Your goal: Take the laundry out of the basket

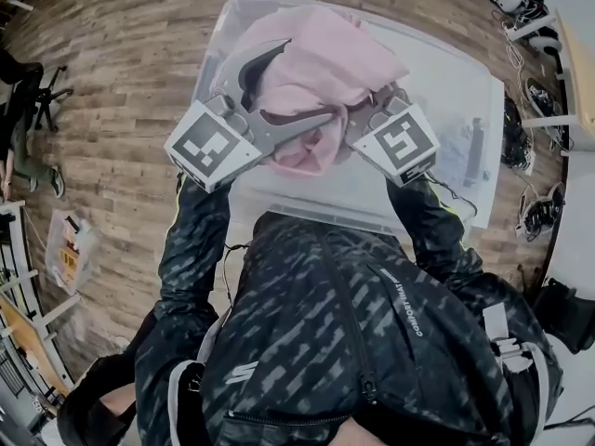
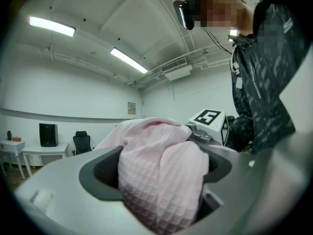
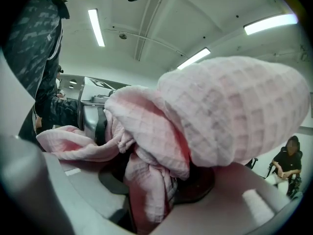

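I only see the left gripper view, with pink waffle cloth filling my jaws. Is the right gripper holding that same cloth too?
Observer: Yes. In the right gripper view, the right gripper is clamped on a bunched fold of the same pink cloth.
Operator: Where is the cloth relative to the basket?
Observer: The head view shows it bundled between the left gripper and the right one, directly over the clear basket.
Operator: What does the basket stand on?
Observer: A wooden plank floor.
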Demonstrator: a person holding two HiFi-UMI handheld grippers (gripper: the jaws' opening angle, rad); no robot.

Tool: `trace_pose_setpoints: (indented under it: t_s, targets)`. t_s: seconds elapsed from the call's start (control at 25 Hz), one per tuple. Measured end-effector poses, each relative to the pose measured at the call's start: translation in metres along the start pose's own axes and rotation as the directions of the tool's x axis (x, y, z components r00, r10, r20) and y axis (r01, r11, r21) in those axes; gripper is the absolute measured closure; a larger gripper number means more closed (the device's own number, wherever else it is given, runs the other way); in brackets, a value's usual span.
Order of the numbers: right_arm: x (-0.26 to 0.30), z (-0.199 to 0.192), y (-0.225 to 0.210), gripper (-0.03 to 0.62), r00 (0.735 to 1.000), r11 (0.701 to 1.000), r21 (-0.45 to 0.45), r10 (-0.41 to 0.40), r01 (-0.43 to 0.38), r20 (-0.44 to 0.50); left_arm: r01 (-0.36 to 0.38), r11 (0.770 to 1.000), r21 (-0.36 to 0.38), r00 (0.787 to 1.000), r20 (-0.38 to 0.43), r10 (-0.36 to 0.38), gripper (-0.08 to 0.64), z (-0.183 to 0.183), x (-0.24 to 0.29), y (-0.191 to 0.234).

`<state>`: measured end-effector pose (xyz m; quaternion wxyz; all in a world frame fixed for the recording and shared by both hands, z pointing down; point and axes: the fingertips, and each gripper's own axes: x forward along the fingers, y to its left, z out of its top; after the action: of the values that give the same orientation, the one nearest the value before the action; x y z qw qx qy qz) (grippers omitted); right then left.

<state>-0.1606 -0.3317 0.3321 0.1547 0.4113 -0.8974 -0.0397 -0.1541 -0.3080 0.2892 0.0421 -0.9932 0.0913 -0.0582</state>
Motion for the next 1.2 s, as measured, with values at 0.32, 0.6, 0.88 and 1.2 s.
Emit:
trace_pose_setpoints:
  t_s: [0.32,0.6,0.88,1.2]
  targets:
    - [-0.049,0.025,0.013,0.402,0.999,0.999,-0.049,-0.018,0.02,0.038,-0.013,0.998,0.069,1.0,0.011,0.013,0.123,0.033,-0.002,-0.045]
    - [-0.099,0.038,0.04,0.402,0.995,0.997,-0.078,0.022,-0.014,0.1,-0.08,0.99,0.119,0.997,-0.009,0.082,0.123,0.057,-0.006,-0.099]
    - [-0.124,0.044,0.059,0.402,0.99,0.998,-0.051,0.04,-0.033,0.135,-0.116,0.984,0.132,0.992,-0.033,0.121,0.123,0.067,-0.012,-0.129]
    - [-0.228,0.053,0.127,0.402,0.971,0.993,-0.102,0.078,-0.056,0.227,-0.185,0.962,0.202,0.982,-0.004,0.19,0.126,0.095,-0.024,-0.253]
